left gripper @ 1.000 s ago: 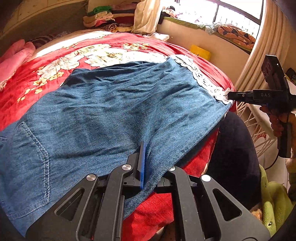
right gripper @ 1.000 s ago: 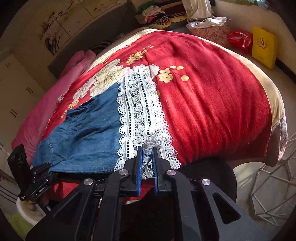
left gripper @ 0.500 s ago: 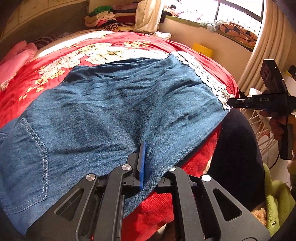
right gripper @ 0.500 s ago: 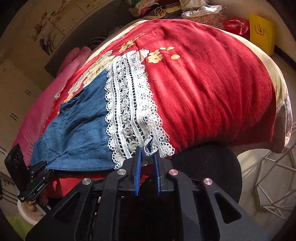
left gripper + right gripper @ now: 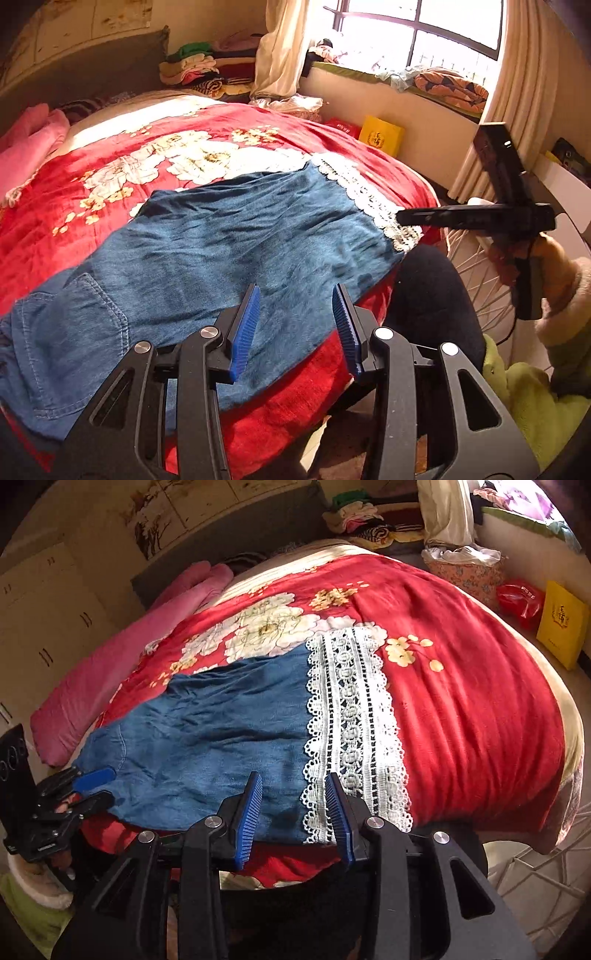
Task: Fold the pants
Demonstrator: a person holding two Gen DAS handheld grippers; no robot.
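The blue denim pants (image 5: 207, 258) with a white lace hem (image 5: 369, 195) lie flat on the red floral bedspread (image 5: 155, 133), near its front edge. My left gripper (image 5: 295, 328) is open just above the pants' near edge, holding nothing. My right gripper (image 5: 293, 810) is open above the near edge where denim (image 5: 221, 738) meets the lace hem (image 5: 351, 720), also empty. Each gripper shows in the other's view: the right one (image 5: 402, 218) by the lace corner, the left one (image 5: 99, 786) at the pants' left end.
A pink blanket (image 5: 122, 675) lies along the far left of the bed. Folded clothes (image 5: 199, 70) are stacked by the headboard. A yellow box (image 5: 380, 138) and a red bag (image 5: 521, 600) stand on the floor by the window wall. A white wire frame (image 5: 476, 291) stands at right.
Both grippers opened and let go of the pants. The pants now rest flat on the bed, and both grippers have pulled back a little and risen.
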